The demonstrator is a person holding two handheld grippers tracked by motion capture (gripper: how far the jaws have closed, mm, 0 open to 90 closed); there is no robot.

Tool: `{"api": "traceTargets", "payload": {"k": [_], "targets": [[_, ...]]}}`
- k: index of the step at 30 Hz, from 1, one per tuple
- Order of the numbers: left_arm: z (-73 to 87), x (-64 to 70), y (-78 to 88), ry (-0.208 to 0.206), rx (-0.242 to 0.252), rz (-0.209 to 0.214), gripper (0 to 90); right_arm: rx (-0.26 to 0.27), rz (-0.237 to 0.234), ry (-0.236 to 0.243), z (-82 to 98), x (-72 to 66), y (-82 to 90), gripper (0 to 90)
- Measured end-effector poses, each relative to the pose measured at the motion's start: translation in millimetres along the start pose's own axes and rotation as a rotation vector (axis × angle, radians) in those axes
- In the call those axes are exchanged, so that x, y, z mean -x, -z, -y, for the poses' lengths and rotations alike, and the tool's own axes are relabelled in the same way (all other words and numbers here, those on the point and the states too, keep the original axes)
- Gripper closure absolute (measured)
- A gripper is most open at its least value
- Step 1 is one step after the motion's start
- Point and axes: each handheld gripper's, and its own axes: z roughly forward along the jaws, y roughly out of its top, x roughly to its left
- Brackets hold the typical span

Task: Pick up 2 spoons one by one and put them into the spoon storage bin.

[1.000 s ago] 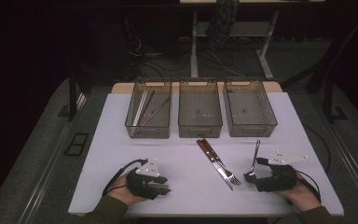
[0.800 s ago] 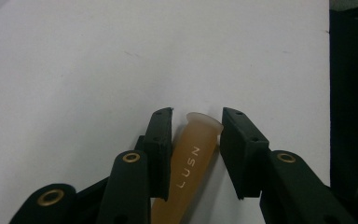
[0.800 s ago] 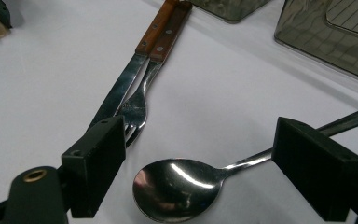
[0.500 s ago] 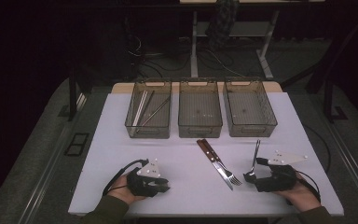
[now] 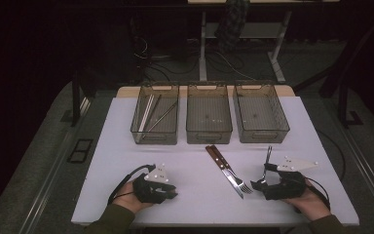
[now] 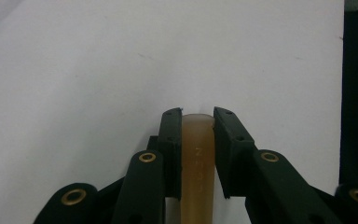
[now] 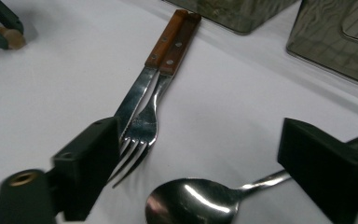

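Left gripper [image 5: 168, 191] jaws just closed, gripping beige rod [image 6: 198, 154]; right gripper [image 5: 260, 181] jaws opened wider, spoon [image 7: 191, 203] between, ungripped. Chopsticks in left bin [image 5: 139, 124]. Knife [image 5: 221, 165], fork [image 5: 231, 170], spoon still on table [image 5: 126, 170].

Black tongs [image 5: 171, 191], brass-ringed screws, grey triangular plates, trailing cables, olive sleeves [image 5: 112, 220]

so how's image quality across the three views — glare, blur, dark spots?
High view: room behind the table nearly black, white top evenly lit. Left gripper view: white surface washed out, the jaws sharp. Right gripper view: glare on the spoon, near jaw edges soft, fork fairly sharp.
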Motion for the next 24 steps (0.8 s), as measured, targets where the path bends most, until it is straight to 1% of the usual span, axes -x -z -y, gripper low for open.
{"api": "traceTargets", "payload": {"k": [2, 4, 6, 8, 10, 13, 16, 24], "targets": [[-0.4, -1.8, 2.0, 0.007, 0.012, 0.005, 73.4, -0.001, 0.0, 0.002, -0.3, -0.3, -1.3, 12.2], [-1.3, -3.8, 3.9, 0.022, 0.028, 0.006, 73.3, -0.002, -0.003, 0.001, -0.2, 0.4, -2.2, 12.3], [-2.4, -6.1, 6.2, 0.038, 0.043, 0.0, 73.2, -0.007, -0.003, 0.001, 0.6, 1.8, -2.9, 12.2], [-3.2, -7.9, 9.3, 0.048, 0.058, -0.013, 73.2, -0.012, 0.0, 0.003, 1.4, 2.2, -2.6, 12.3], [-4.1, -8.9, 12.1, 0.058, 0.072, -0.023, 73.3, -0.012, 0.004, 0.003, 1.5, 1.2, -1.4, 12.2], [-6.2, -10.0, 14.8, 0.065, 0.085, -0.036, 73.3, -0.006, 0.01, 0.018, 1.2, -1.4, 1.2, 12.2], [-9.0, -13.7, 15.7, 0.083, 0.101, -0.04, 73.3, -0.003, 0.015, 0.011, 1.2, -0.4, 1.8, 12.2], [-15.3, -18.5, 17.3, 0.095, 0.125, -0.039, 73.4, -0.004, 0.015, 0.005, 2.2, 0.7, 2.4, 12.2]]}}
